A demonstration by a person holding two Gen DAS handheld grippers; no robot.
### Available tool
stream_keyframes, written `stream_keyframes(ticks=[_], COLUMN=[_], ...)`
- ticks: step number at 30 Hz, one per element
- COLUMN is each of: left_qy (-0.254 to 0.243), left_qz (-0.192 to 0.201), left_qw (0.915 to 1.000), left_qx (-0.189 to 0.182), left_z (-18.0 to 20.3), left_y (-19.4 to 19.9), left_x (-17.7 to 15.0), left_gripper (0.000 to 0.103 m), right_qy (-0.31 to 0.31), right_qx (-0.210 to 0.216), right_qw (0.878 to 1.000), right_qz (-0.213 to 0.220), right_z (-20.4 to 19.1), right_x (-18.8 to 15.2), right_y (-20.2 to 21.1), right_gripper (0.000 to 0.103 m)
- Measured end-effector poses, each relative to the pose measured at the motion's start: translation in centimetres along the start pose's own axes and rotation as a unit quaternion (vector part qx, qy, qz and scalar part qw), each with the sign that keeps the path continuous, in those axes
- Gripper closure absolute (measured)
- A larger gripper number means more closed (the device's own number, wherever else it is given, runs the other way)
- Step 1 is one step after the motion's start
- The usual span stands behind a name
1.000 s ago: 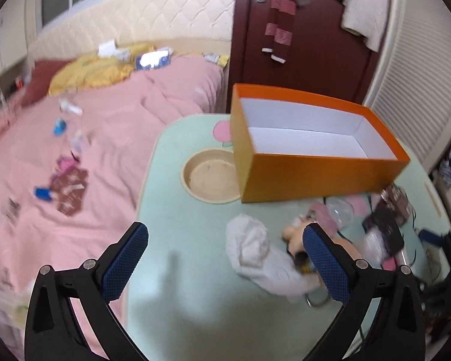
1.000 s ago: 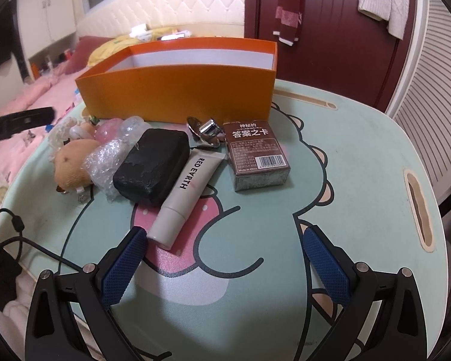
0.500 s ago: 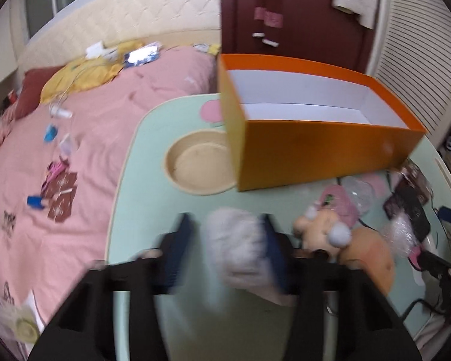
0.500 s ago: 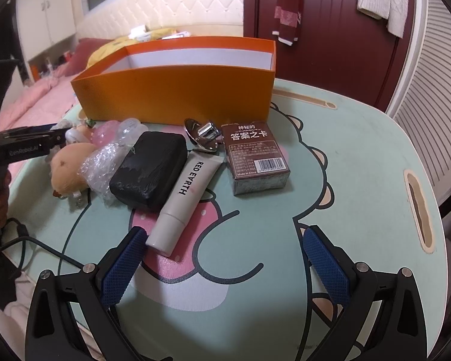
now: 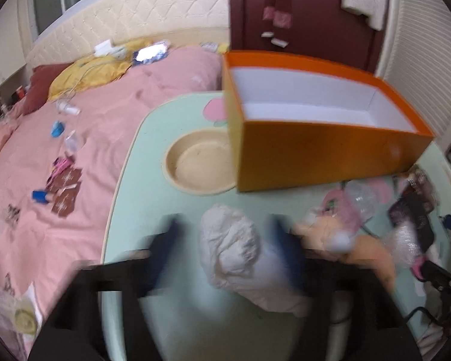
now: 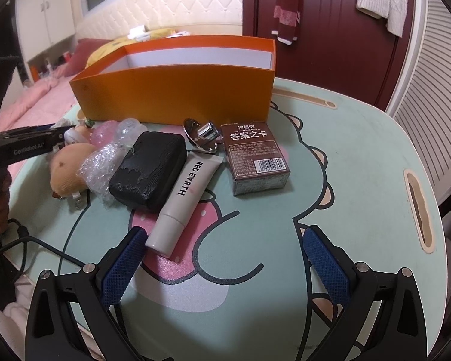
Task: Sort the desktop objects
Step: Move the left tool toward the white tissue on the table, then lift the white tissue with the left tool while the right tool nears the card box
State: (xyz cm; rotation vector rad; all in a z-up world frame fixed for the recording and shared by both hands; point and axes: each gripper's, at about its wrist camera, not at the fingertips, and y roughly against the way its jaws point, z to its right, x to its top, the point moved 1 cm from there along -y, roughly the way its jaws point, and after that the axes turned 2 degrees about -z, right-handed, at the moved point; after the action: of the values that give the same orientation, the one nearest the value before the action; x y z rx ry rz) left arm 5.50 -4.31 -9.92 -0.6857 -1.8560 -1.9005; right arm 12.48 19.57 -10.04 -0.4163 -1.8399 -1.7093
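An open orange box [image 5: 321,150] with a white inside stands on the green table; it also shows in the right wrist view [image 6: 177,90]. My left gripper [image 5: 227,249] is blurred, its fingers on either side of a crumpled white cloth [image 5: 231,246], with gaps showing. A tan plush toy [image 5: 351,246] lies to its right. My right gripper [image 6: 222,264] is open and empty above the table, near a white tube [image 6: 185,201], a black case [image 6: 148,170], a brown card box [image 6: 254,158] and a metal knob [image 6: 203,135].
A round beige dish [image 5: 200,165] sits left of the orange box. Bubble wrap [image 6: 97,168] and clear balls [image 6: 129,128] lie by the plush. A pink bed [image 5: 60,156] borders the table on the left. Cables trail at the table's near edge [image 6: 30,240].
My left gripper has moved forward over the white cloth and its fingers have narrowed around it. My right gripper has barely moved.
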Motion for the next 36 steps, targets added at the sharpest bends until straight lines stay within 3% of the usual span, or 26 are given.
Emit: stream_keyframes(ticks=[11,13,14,15,23,31,36], left_qy=[-0.003,-0.001,0.001,0.002,0.021,0.008,-0.002], left_qz=[0.002,0.01,0.016,0.02,0.023,0.022,0.021], left_qw=[1.0,0.9999,0.9998,0.9997,0.999,0.9994,0.9996], left_qx=[-0.006,-0.009,-0.01,-0.011,-0.032,-0.025,-0.017], left_z=[-0.1,-0.1,-0.2,-0.2,-1.1,-0.4,0.0], left_y=[-0.2,0.2,0.5,0.7,0.8,0.8,0.8], left_x=[-0.2,-0.2,-0.2,-0.2,-0.2,-0.2,-0.2], left_gripper=[0.013,0.026,0.051,0.064,0.067,0.067,0.067], right_qy=[0.0,0.0,0.0,-0.001,-0.001,-0.016,-0.047], right_qx=[0.0,0.0,0.0,0.0,-0.003,0.012,0.029], right_qw=[1.0,1.0,1.0,1.0,1.0,0.999,0.998], right_qz=[-0.001,0.0,0.0,-0.001,-0.013,0.035,0.039], right_z=[0.0,-0.1,-0.1,-0.1,0.4,2.7,4.3], right_x=[0.0,-0.1,-0.1,-0.1,0.2,0.2,1.5], right_y=[-0.1,-0.1,-0.1,-0.1,0.0,2.5,2.0], right_gripper=[0.0,0.0,0.0,0.0,0.0,0.0,0.0])
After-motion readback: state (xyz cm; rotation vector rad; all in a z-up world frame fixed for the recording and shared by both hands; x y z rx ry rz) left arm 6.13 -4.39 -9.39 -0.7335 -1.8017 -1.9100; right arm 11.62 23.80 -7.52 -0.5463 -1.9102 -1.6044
